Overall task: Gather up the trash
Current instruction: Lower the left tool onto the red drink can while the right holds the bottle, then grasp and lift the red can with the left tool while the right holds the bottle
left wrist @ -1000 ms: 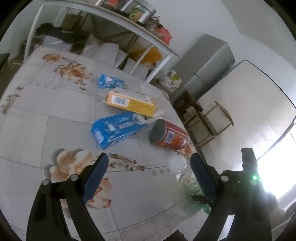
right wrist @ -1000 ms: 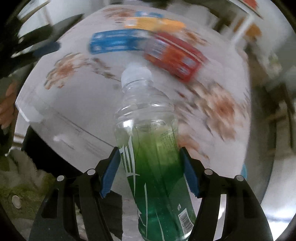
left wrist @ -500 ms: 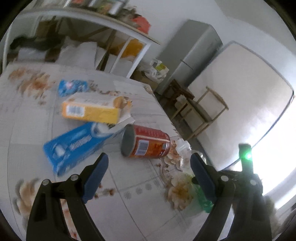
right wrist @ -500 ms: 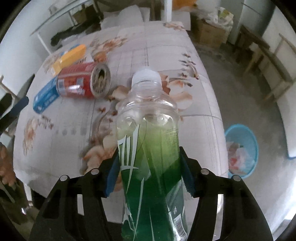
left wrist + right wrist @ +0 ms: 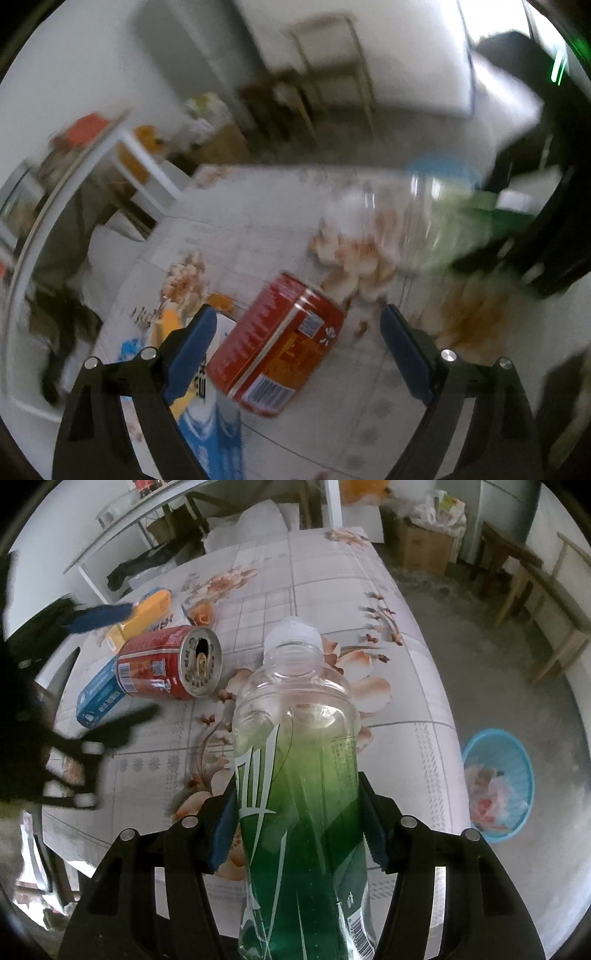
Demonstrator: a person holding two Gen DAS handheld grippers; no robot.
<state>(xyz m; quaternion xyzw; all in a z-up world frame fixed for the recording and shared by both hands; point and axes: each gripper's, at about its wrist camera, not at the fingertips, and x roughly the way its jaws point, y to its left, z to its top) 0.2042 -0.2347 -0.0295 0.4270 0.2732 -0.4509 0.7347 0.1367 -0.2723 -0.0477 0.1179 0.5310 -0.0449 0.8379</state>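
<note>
My right gripper [image 5: 299, 834] is shut on a clear plastic bottle [image 5: 299, 775] with a green label and a white cap, held above the table's near edge. The same bottle shows as a blur at the right of the left wrist view [image 5: 424, 229]. A red drink can [image 5: 277, 350] lies on its side on the floral tablecloth [image 5: 332, 572]. My left gripper [image 5: 299, 325] hovers open over it, fingers on either side, not touching. In the right wrist view the can [image 5: 166, 664] shows its opened top. A blue box [image 5: 99, 701] and a yellow box [image 5: 147, 616] lie beside it.
A blue waste basket [image 5: 498, 782] with crumpled trash in it stands on the floor right of the table. Wooden stools [image 5: 535, 590] and a cardboard box [image 5: 424, 550] stand beyond it. A white shelf rack [image 5: 129, 528] is behind the table.
My left gripper swept across the table and rolled, ending over the red can, which now fills the gap between its fingers. The right gripper swung round with the bottle, then held still.
</note>
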